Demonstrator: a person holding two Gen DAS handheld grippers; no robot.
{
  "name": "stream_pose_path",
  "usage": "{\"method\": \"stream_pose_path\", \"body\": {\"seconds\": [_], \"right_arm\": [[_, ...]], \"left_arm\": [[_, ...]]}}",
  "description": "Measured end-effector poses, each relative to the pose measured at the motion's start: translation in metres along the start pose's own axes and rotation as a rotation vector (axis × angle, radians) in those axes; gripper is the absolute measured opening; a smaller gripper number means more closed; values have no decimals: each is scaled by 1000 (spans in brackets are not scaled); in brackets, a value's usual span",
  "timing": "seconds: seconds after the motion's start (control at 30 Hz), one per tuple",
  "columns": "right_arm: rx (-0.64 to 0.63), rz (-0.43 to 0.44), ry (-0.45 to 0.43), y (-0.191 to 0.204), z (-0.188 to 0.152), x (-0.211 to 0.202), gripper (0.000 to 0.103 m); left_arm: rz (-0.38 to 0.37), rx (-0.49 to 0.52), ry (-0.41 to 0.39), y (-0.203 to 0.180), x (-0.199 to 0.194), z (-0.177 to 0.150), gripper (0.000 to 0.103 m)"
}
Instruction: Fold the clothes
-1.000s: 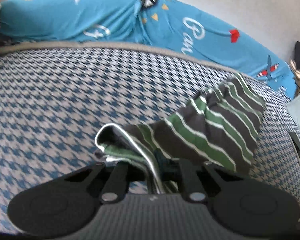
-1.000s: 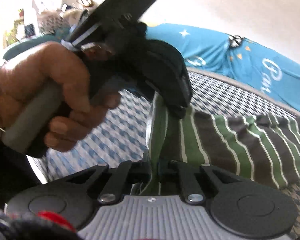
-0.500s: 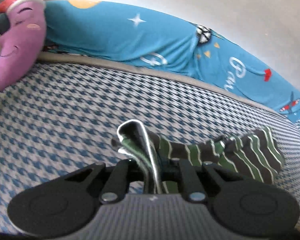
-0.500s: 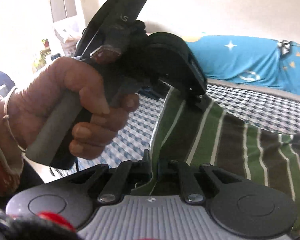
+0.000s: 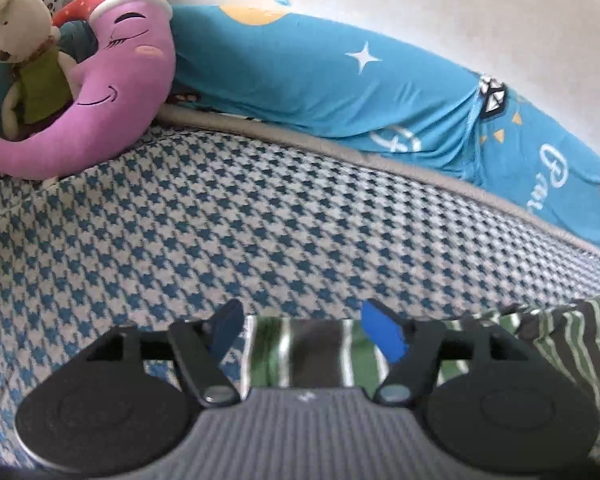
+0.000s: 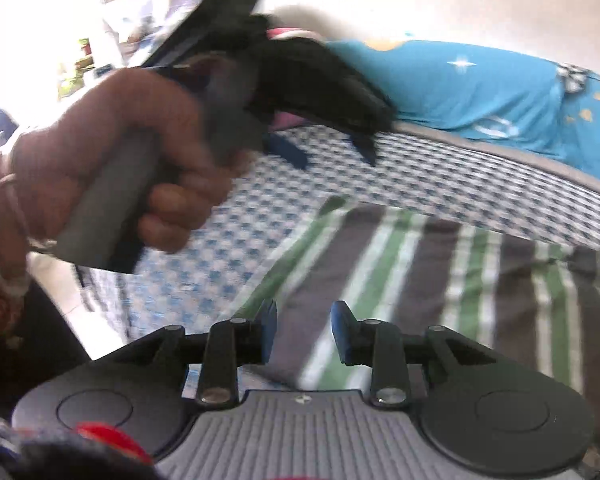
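One striped garment [image 5: 312, 354] lies on the checked bedcover [image 5: 260, 232], near its front edge; the right wrist view shows the same single piece [image 6: 440, 276]. Two soft toys sit at the bedcover's far left corner: one purple moon-shaped cushion [image 5: 120, 80] and one cream plush animal [image 5: 24, 40] leaning on it. One blue printed sheet [image 5: 340, 80] runs along the far edge. Two grippers are in view, the left gripper [image 5: 308, 332] and the right gripper [image 6: 304, 332], each with two blue-padded fingers set apart. One hand [image 6: 116, 168] is visible, holding one gripper handle.
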State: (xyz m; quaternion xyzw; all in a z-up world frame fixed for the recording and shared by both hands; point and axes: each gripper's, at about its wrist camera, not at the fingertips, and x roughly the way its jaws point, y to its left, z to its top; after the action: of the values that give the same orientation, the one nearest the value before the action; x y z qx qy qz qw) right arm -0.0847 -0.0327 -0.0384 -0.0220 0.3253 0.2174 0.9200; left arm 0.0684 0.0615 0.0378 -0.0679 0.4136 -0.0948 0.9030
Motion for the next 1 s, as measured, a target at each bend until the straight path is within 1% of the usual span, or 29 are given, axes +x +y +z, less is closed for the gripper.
{"method": "stream_pose_path", "body": {"seconds": [0.03,0.2,0.27,0.37,0.53,0.8,1.0], "right_arm": [[10,-29,0,-7,-2,-3,31],[66,-196,-3,-44,-11,-15,31],[98,-245,-8,-58,-5,-19,31],[126,-272,-5,-71,-2,-19,31],[106,-293,-6,-79,4,-4,31],[92,-311,54,-92,-3,4,31],[65,-308,76,-92,-16,-10,32]], "left_arm": [[3,3,1,-2,1,-1,71],[-26,71,37,-23,10,-15,71],[-34,97,51,-33,14,-23,71],[-39,119,68,-47,21,-31,71],[-42,115,95,-60,34,-37,75],[-14,87,149,-67,61,-43,75],[27,121,130,-75,72,-47,81]]}}
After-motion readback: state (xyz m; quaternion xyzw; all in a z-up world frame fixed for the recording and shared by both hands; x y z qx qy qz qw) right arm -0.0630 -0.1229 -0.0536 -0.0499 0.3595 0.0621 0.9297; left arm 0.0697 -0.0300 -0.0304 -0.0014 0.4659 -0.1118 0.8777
